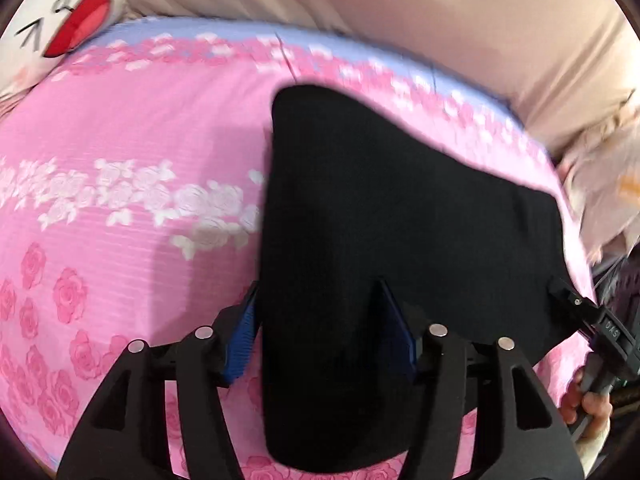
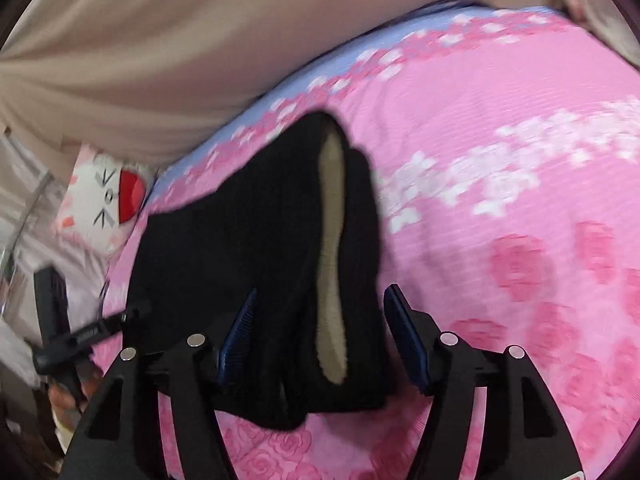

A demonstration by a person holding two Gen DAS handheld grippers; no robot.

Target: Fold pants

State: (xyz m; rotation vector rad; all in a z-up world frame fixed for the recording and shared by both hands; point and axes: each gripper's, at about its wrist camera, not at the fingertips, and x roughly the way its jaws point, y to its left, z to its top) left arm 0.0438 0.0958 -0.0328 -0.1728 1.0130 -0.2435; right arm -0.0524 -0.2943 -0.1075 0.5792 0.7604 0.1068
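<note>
Black pants [image 1: 384,224] lie folded on the pink floral bedsheet [image 1: 120,208]. My left gripper [image 1: 320,312] is open, its blue-padded fingers [image 1: 242,340] on either side of the near left part of the pants. My right gripper [image 2: 320,320] is open too, straddling the waistband end of the pants [image 2: 260,260], where a beige fleece lining [image 2: 332,264] shows. The right gripper also shows in the left wrist view [image 1: 564,294] at the pants' right edge. The left gripper also shows in the right wrist view [image 2: 128,316] at the pants' left edge.
A beige curtain [image 1: 400,12] hangs behind the bed. A white cartoon-face pillow [image 1: 60,12] lies at the far left corner; it also shows in the right wrist view [image 2: 108,200]. The sheet's lilac border [image 1: 192,30] marks the far edge of the bed.
</note>
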